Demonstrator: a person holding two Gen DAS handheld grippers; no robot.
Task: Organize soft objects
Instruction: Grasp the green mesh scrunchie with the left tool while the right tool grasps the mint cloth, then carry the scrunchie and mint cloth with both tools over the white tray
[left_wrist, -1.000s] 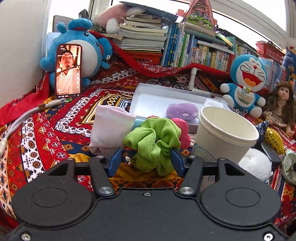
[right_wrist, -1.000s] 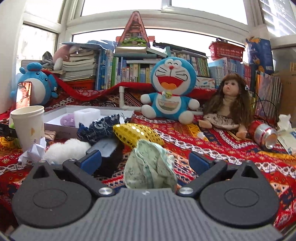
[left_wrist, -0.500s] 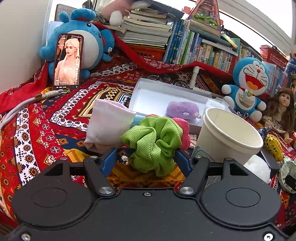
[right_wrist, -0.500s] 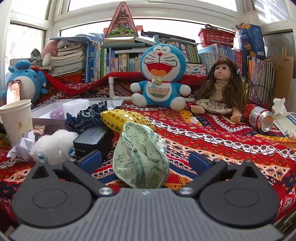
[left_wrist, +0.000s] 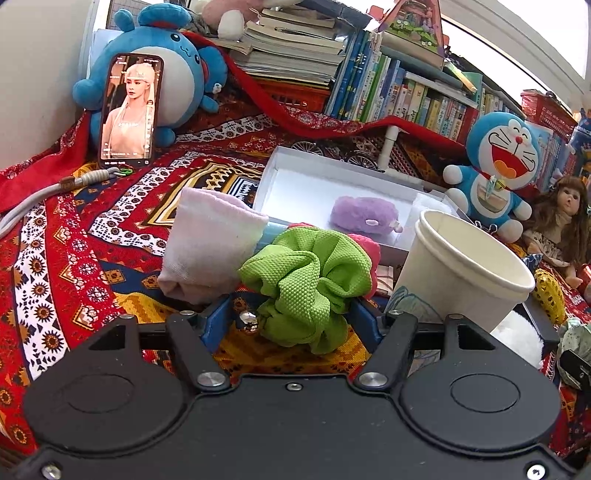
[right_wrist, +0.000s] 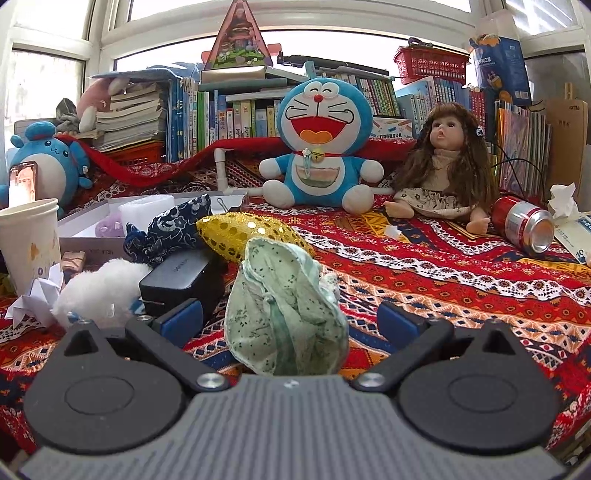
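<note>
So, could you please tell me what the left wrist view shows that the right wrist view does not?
Only the left wrist view shows the green scrunchie between the closing left claw, plus the folded white sock. Only the right wrist view shows the mint floral cloth inside the open right claw, plus the red can. Both show the paper cup, the white box and the blue cat plush.

Bright window backlight, fisheye-warped edges
</note>
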